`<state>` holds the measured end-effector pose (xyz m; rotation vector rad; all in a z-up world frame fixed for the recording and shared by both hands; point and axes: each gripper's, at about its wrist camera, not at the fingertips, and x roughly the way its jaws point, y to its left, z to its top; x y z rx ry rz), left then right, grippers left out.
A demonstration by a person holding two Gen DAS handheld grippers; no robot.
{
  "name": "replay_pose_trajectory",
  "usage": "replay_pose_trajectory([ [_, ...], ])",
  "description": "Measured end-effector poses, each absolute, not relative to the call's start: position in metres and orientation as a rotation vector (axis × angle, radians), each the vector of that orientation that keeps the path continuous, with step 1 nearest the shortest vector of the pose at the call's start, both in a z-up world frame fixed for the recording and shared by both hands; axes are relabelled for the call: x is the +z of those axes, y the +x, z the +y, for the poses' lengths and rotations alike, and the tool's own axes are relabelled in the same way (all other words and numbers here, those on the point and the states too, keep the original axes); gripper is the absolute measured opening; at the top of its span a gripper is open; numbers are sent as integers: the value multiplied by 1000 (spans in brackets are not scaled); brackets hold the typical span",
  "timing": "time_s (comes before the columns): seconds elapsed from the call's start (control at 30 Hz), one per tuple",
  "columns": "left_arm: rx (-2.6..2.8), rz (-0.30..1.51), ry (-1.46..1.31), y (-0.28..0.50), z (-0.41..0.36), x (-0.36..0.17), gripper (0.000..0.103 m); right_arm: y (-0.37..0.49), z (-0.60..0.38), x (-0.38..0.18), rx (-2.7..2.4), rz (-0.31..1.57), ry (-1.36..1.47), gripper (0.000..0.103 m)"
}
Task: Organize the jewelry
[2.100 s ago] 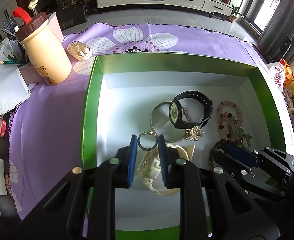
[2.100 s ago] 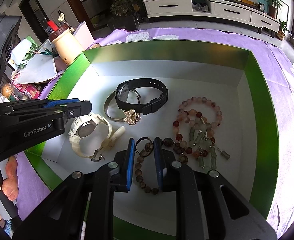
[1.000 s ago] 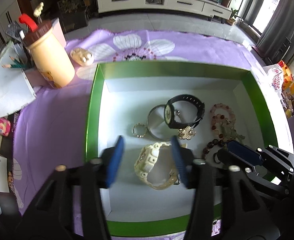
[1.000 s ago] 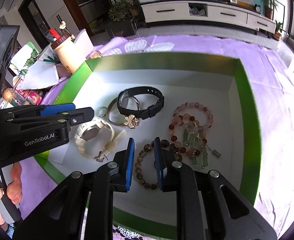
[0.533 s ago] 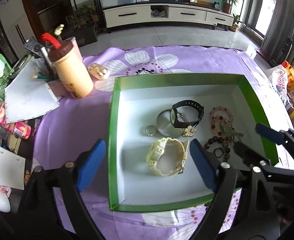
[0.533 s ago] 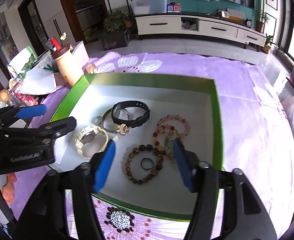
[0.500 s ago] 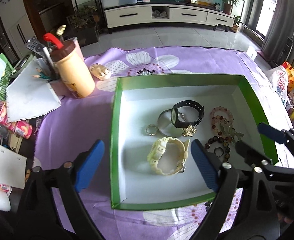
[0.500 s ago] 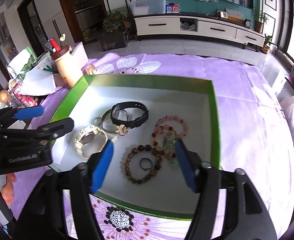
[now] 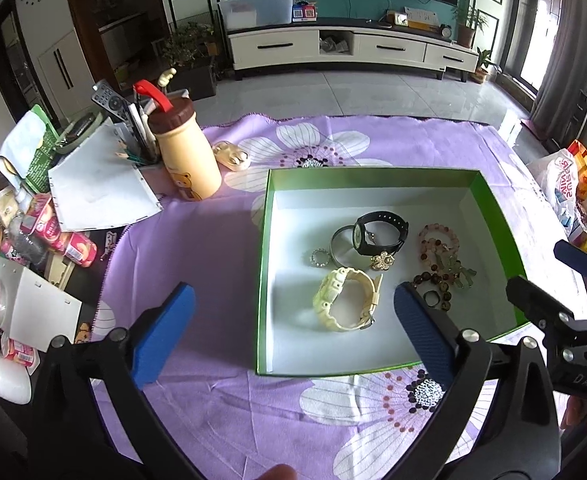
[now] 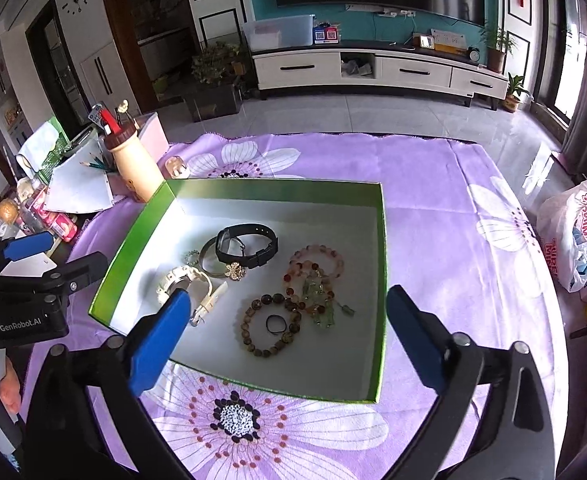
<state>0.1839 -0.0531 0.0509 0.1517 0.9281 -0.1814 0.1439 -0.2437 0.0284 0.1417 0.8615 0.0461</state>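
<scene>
A green box [image 9: 267, 208] with a white floor lies on the purple flowered cloth; it also shows in the right wrist view [image 10: 381, 240]. In it lie a black watch [image 9: 379, 232], a cream watch [image 9: 343, 302], a silver bangle [image 9: 339, 240], a small sparkly ring [image 9: 318, 258], a gold flower brooch [image 9: 381, 260], pink and brown bead bracelets [image 10: 313, 272] and a small dark ring [image 10: 275, 323]. My left gripper [image 9: 293, 330] is open and empty, held above the box's near left edge. My right gripper [image 10: 289, 338] is open and empty above the box's near edge.
A cream cup with a brown lid [image 9: 185, 156] stands left of the box, with an earbud case [image 9: 233, 156], pens, papers [image 9: 97, 188] and snack packs [image 9: 65, 240] around it. A plastic bag [image 10: 573, 236] lies at the table's right edge.
Both grippers let go of their rings in the box, opened wide and pulled back and up. The sparkly ring and the dark ring now lie free on the box floor.
</scene>
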Motion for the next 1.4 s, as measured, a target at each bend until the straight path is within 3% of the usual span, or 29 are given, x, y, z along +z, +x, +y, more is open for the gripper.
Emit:
replay_pose_trajectory([
  [0.73,-158,945,172,168,-65,84,101,127,-245,65,22,875,91,102],
  [1.4,-143,976,171,174,-72,78,101,135,-244,52,21,915,85,102],
])
